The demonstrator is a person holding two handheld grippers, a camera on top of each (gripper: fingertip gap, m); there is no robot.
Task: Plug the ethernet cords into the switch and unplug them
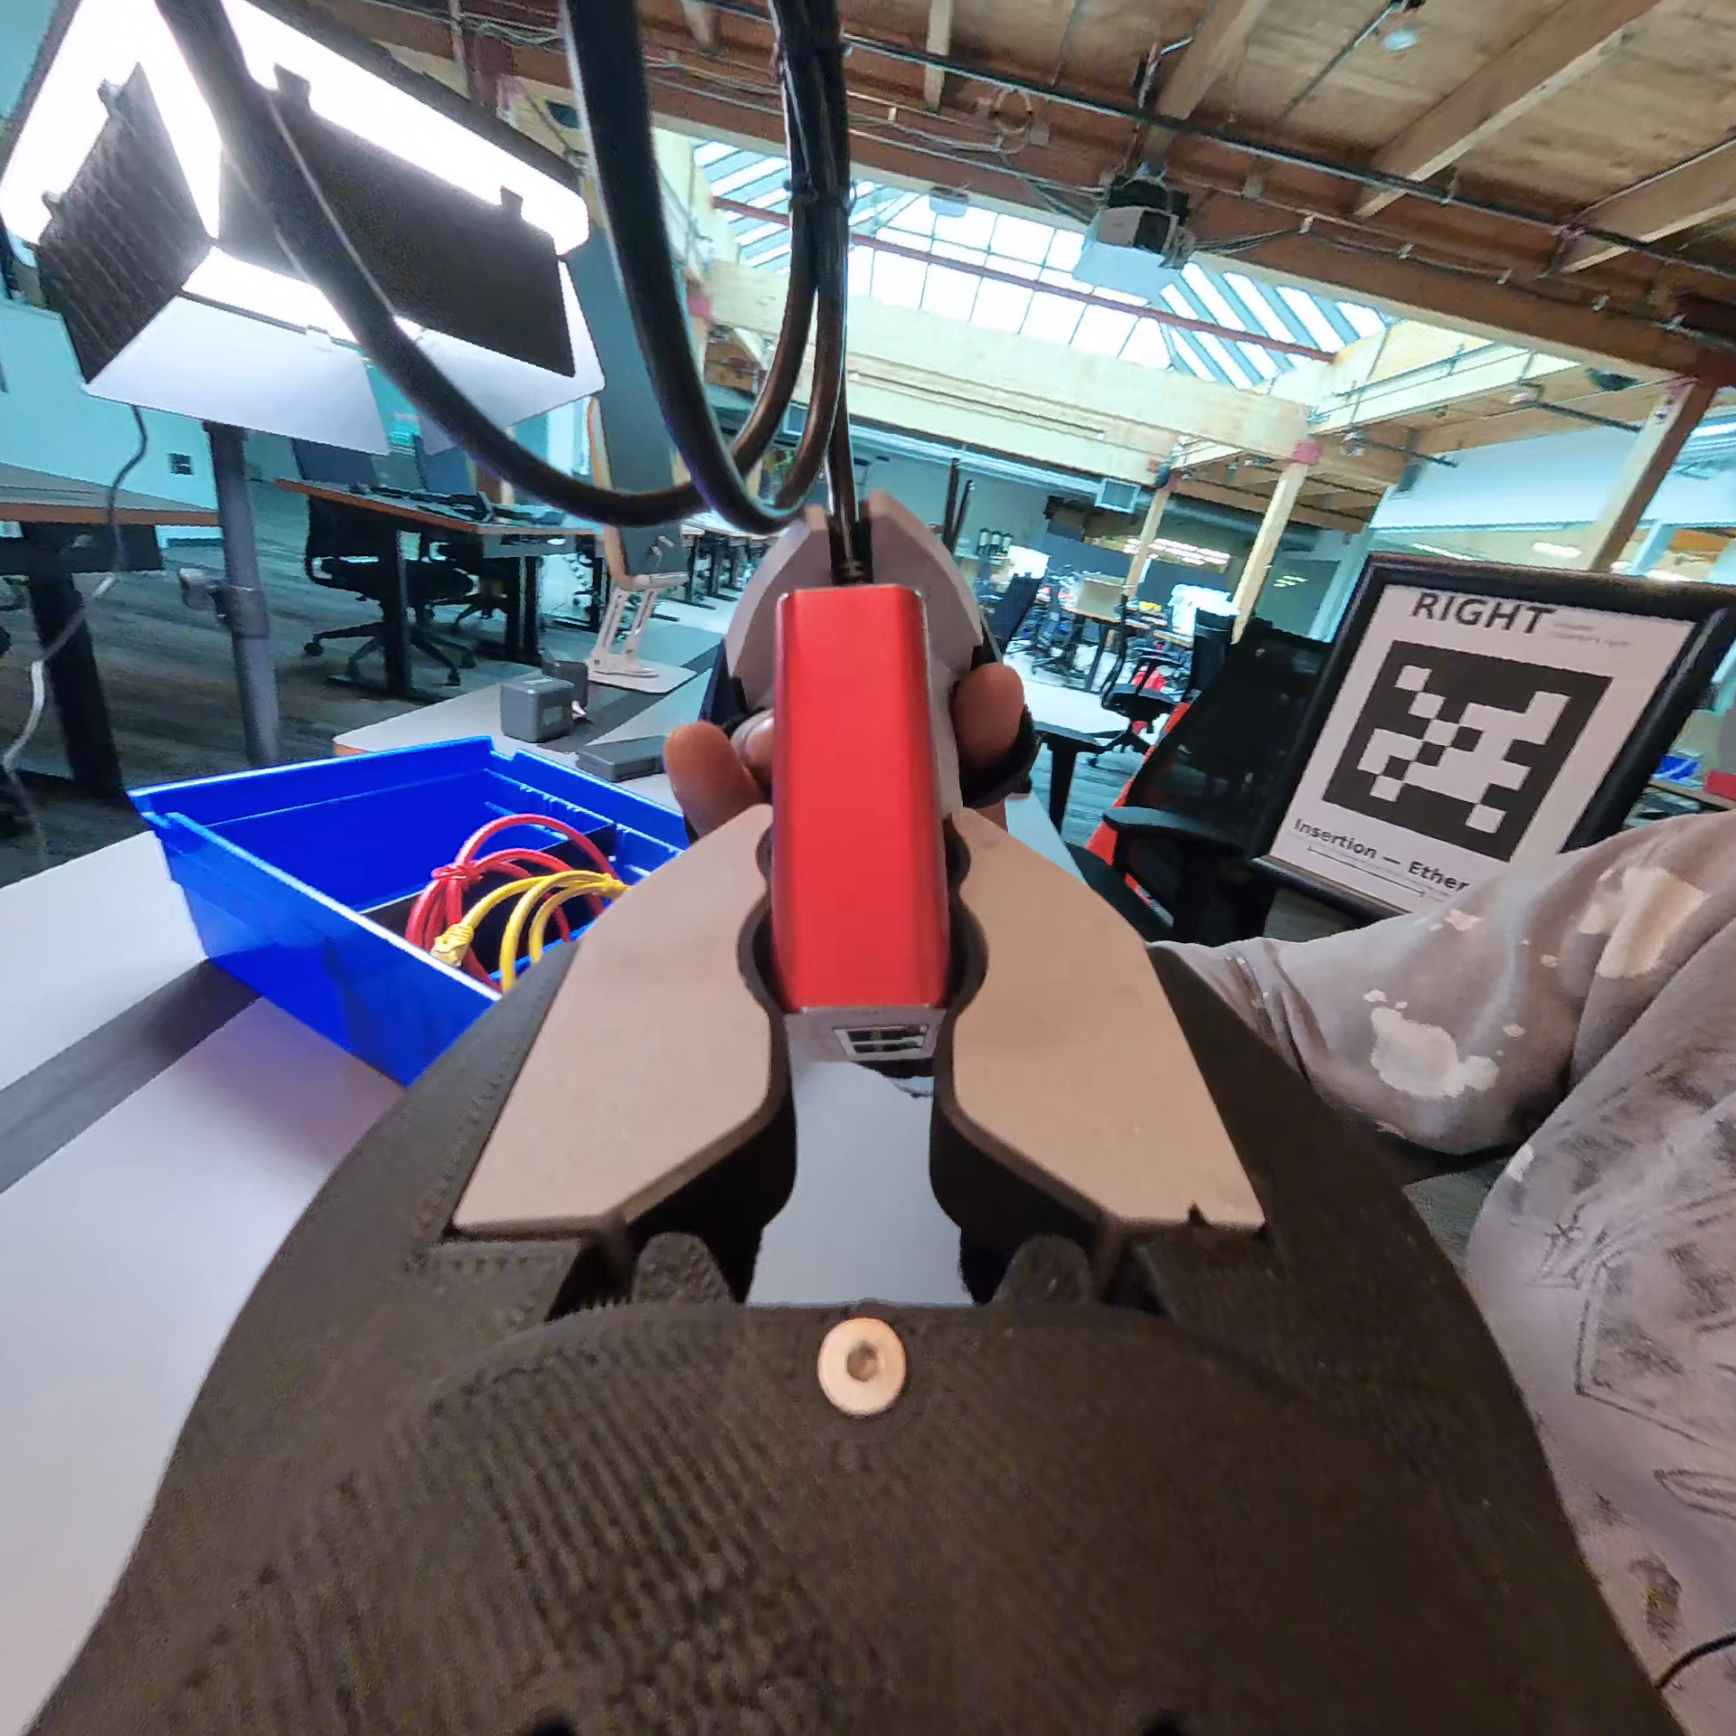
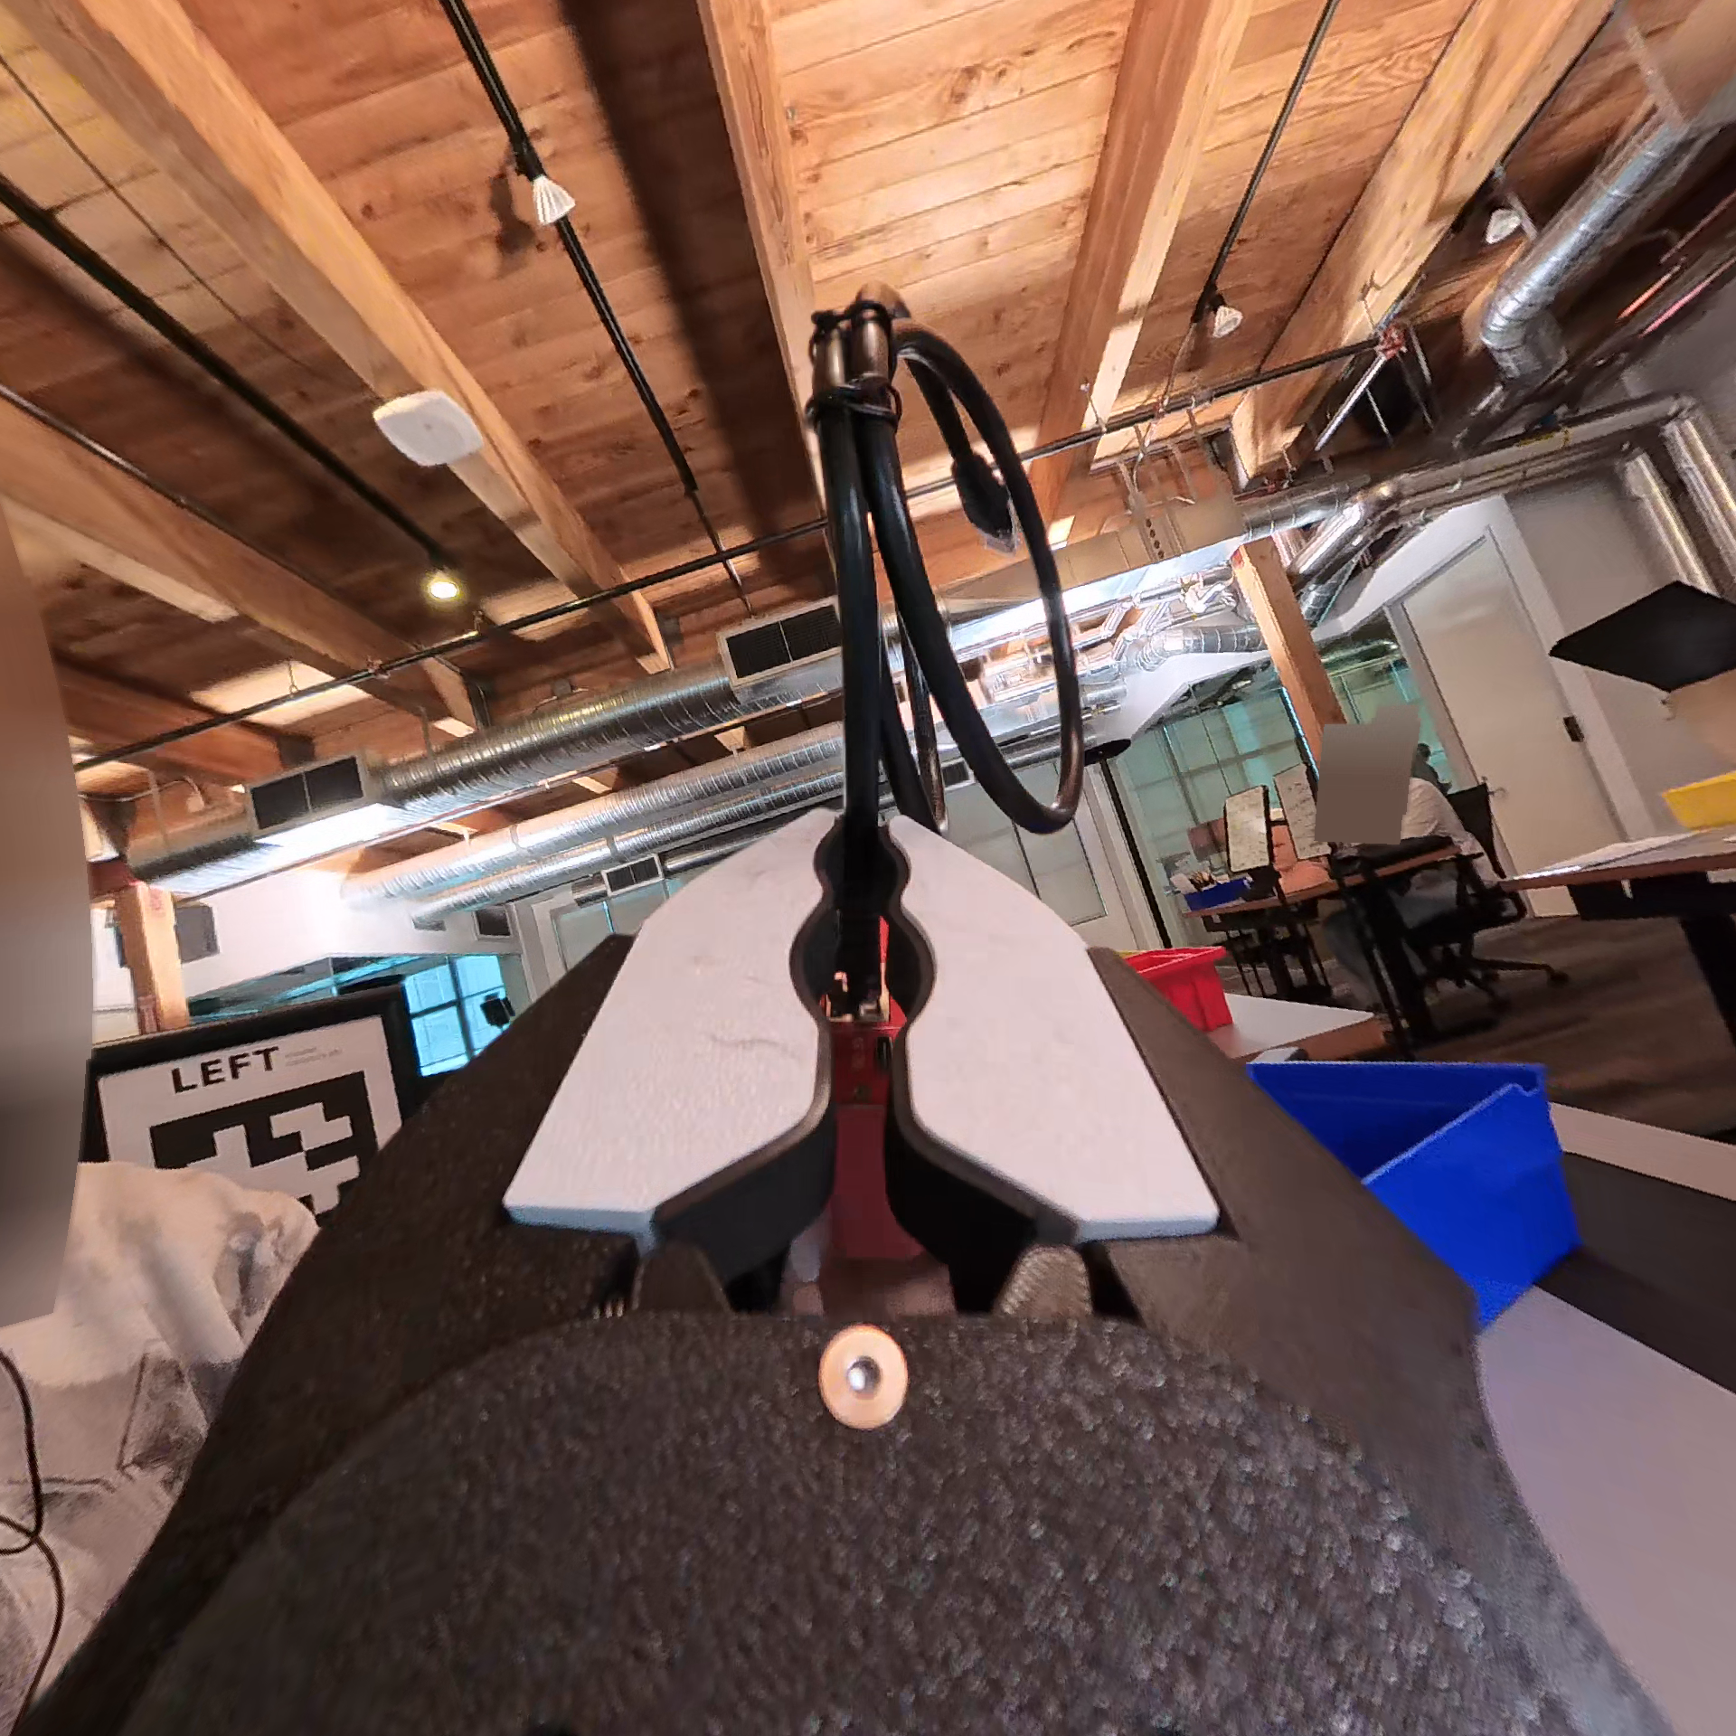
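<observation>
My left gripper (image 1: 860, 831) is shut on the red switch (image 1: 860, 798), a red metal box held lengthwise between its fingers above the table. A port shows at the box's near end. My right gripper (image 1: 850, 531) faces it from the far end, shut on the black ethernet cord (image 1: 658, 310). In the right wrist view my right gripper (image 2: 860, 831) pinches the cord's plug (image 2: 857, 968), which meets the end of the red switch (image 2: 869, 1174). The black cord (image 2: 850, 564) loops upward, its free plug dangling. A hand holds the right gripper.
A blue bin (image 1: 310, 902) on the white table (image 1: 141, 1268) holds a red cord (image 1: 507, 845) and a yellow cord (image 1: 554, 902); the bin also shows in the right wrist view (image 2: 1465, 1184). Framed marker signs (image 1: 1465, 742) (image 2: 244, 1118) stand nearby. A light panel (image 1: 282, 235) hangs at upper left.
</observation>
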